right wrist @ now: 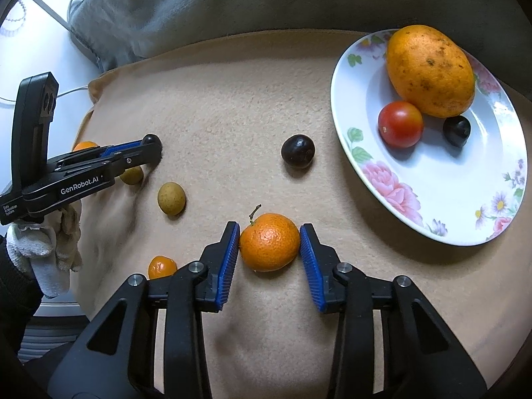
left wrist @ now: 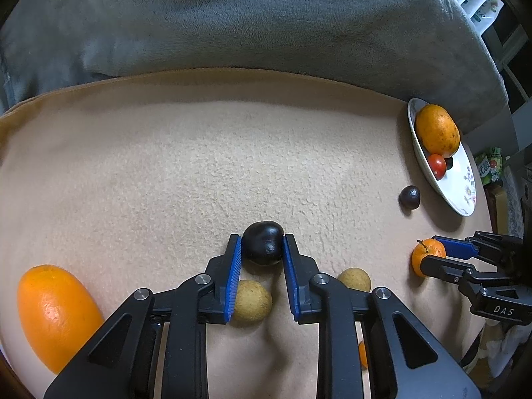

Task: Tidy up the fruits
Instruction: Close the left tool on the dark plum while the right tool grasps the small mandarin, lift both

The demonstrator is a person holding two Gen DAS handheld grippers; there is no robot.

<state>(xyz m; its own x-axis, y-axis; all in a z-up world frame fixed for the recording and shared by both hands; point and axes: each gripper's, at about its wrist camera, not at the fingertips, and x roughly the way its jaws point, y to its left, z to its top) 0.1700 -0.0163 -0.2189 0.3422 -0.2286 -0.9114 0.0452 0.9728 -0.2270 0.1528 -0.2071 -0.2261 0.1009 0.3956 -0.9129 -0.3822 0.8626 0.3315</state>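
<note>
Between the jaws of the right gripper (right wrist: 269,244) a mandarin (right wrist: 269,242) is bracketed where it sits on the beige blanket (right wrist: 216,106): the left pad is touching its skin, while at the right pad it cannot be told whether contact is made, so the jaws are judged parted around the fruit and not yet clamped. A small kumquat (right wrist: 162,267) is seen just left of these jaws, and a tan longan (right wrist: 171,198) farther left and ahead. Beyond the tips a loose dark plum (right wrist: 298,155) lies, and farther ahead to the right the floral plate (right wrist: 442,199) is found, already loaded with a mango (right wrist: 430,69), a cherry tomato (right wrist: 400,124) and a dark fruit (right wrist: 457,130). Between the jaws of the left gripper (left wrist: 262,244) another dark plum (left wrist: 262,242) is pinched, both blue pads pressed on its sides. Two longans (left wrist: 251,301) lie beneath these jaws and a large orange (left wrist: 56,312) well to their left. The pick-up step is judged in hand for both fruits. Next, closing on the mandarin is called for, then lifting and carrying toward the plate, where open space remains near the rim.
</note>
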